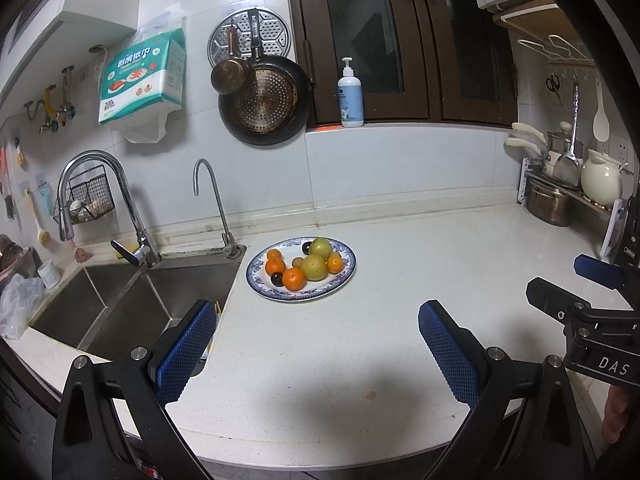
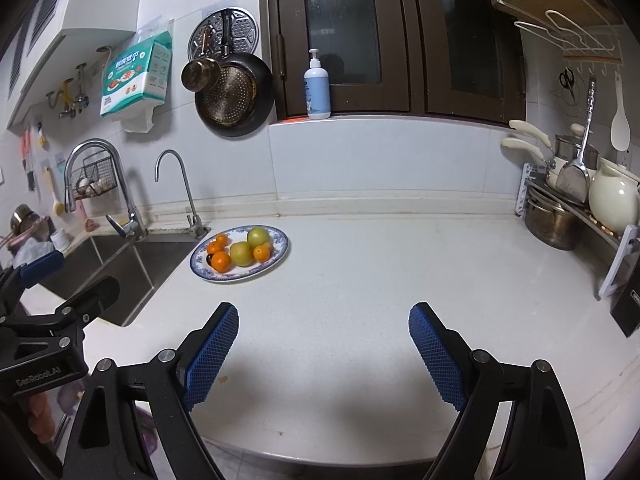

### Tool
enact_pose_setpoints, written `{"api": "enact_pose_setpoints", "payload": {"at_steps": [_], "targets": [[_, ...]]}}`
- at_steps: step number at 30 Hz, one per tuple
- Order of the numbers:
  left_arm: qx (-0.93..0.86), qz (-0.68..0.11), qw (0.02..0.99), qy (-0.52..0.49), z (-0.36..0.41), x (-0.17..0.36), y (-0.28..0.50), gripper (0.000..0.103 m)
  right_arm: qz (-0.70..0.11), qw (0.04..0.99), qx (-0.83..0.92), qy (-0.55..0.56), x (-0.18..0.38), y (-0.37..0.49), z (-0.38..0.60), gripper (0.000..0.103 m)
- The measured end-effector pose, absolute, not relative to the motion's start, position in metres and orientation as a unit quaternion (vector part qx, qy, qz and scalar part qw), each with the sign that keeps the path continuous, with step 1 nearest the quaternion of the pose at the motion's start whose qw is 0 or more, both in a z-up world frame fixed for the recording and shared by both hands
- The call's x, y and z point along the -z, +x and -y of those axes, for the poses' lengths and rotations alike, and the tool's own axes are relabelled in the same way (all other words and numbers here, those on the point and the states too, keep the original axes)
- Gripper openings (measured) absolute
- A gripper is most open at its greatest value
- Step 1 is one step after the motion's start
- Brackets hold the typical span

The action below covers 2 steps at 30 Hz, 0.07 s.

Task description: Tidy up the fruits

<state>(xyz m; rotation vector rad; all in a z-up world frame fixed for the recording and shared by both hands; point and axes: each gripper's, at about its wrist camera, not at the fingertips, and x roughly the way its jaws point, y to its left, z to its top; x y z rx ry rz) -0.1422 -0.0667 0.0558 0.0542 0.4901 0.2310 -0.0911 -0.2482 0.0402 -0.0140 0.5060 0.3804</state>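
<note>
A blue-rimmed white plate [image 1: 347, 276] sits on the white counter beside the sink and shows in the right wrist view too [image 2: 280, 254]. It holds several oranges [image 1: 294, 279], two yellow-green fruits [image 1: 314, 267], two dark plums [image 1: 277, 279] and a small brown fruit. My left gripper [image 1: 318, 314] is open and empty, low over the counter in front of the plate. My right gripper [image 2: 323, 317] is open and empty, nearer the counter's front edge and right of the plate. Each gripper shows at the edge of the other's view.
A steel sink [image 1: 132, 304] with two taps [image 1: 100, 200] lies left of the plate. A dish rack with pots and a cream jug [image 2: 614, 200] fills the back right corner. A soap bottle [image 1: 351, 96] stands on the window sill. Pans hang on the tiled wall.
</note>
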Motion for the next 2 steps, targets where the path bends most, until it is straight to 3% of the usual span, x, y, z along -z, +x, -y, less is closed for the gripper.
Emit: {"api": "enact_pose_setpoints", "payload": {"at_steps": [2], "targets": [[-0.115, -0.244, 0.963, 0.026, 0.0663, -0.0554, -0.1420, 0.103, -0.249, 0.950, -0.187, -0.007, -0.0401, -0.0911, 0.2484, 0.088]]}}
